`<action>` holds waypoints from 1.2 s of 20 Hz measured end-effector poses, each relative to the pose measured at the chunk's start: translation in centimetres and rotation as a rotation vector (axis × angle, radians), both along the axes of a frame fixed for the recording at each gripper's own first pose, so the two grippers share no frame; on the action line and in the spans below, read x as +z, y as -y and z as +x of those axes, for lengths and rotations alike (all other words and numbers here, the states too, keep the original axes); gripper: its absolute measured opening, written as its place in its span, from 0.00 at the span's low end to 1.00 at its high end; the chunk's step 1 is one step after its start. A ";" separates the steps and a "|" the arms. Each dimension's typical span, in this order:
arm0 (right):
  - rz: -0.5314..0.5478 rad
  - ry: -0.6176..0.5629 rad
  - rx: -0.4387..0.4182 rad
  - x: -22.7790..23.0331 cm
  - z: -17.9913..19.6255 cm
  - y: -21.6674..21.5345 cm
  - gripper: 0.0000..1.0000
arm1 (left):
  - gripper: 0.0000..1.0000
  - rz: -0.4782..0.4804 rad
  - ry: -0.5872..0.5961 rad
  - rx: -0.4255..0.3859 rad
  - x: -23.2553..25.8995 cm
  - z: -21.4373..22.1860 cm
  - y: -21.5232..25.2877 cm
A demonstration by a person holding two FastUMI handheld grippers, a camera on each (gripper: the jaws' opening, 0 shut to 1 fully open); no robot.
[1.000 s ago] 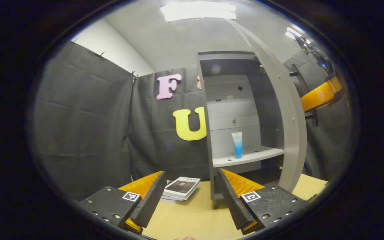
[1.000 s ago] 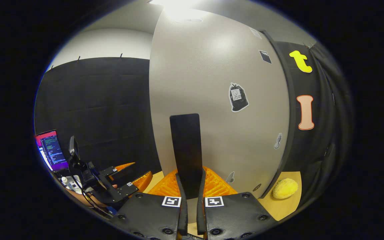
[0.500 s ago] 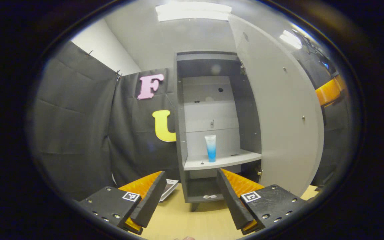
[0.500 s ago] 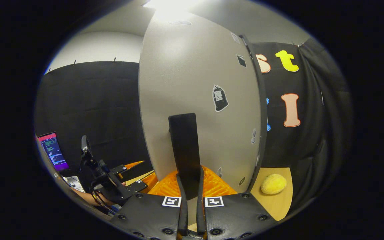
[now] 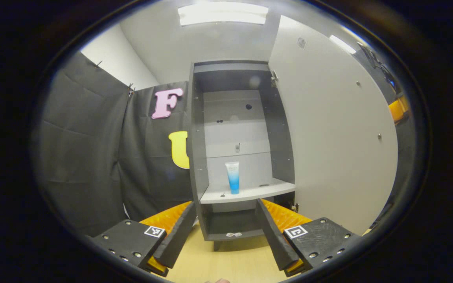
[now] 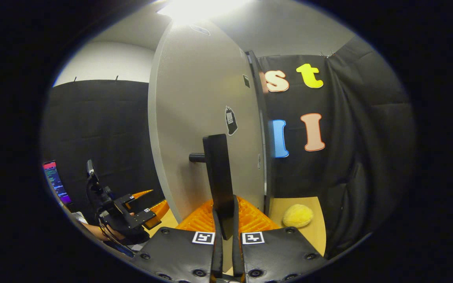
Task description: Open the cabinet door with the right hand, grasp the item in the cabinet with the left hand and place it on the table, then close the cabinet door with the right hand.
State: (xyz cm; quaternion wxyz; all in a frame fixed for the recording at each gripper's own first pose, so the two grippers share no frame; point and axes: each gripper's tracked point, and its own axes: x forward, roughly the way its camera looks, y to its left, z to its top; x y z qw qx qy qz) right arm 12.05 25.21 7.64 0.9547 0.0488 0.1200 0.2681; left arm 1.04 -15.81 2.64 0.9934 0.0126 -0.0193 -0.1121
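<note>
Handle (image 6: 218,173) is pinched between right gripper (image 6: 224,232) fingers; tube (image 5: 232,177) is seen upright beyond spread left gripper (image 5: 224,230) fingers.

I cannot read any words. The tube (image 5: 233,177) on the cabinet shelf (image 5: 246,192) has print too small to tell. The sticker (image 6: 231,120) on the door (image 6: 207,118) is too blurry. My tools carry square black-and-white marks (image 5: 155,231), no letters.

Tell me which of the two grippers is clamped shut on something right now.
The right gripper: its fingers are closed on the black cabinet door handle. The left gripper is wide open, facing the blue tube on the cabinet shelf.
</note>
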 end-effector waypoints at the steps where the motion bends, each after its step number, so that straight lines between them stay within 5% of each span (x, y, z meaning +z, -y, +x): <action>1: -0.006 0.003 -0.032 -0.1 0.2 0.6 0.11 | 0.94 -0.004 0.002 -0.004 0.3 0.0 0.6; 3: 0.000 0.009 -0.079 -0.1 0.5 1.2 0.11 | 0.94 -0.023 -0.006 -0.013 0.6 0.1 1.9; 5: 0.046 -0.006 -0.038 0.0 -0.2 0.0 0.08 | 0.94 -0.032 -0.012 -0.010 0.8 0.3 2.7; 11: 0.035 -0.008 0.001 -0.4 -2.6 1.5 0.26 | 0.92 -0.014 -0.063 0.001 1.4 2.7 4.5; 12: 0.030 -0.009 -0.033 -0.7 -2.8 2.2 0.39 | 0.92 -0.016 -0.067 -0.005 1.6 3.4 4.5; 13: 0.017 -0.001 -0.085 -0.9 -2.6 3.3 0.42 | 0.92 -0.019 -0.070 -0.012 2.0 4.4 4.6; 16: -0.011 0.022 -0.283 -1.6 -2.0 9.1 0.97 | 0.94 -0.003 -0.061 -0.024 3.2 7.7 5.3; 20: -0.060 0.033 -0.456 -2.7 -0.7 13.3 0.98 | 0.94 0.008 -0.068 -0.040 4.3 12.4 7.0; 24: -0.120 0.024 -0.538 -4.0 0.3 14.0 0.98 | 0.92 -0.019 -0.101 -0.052 3.6 18.1 7.6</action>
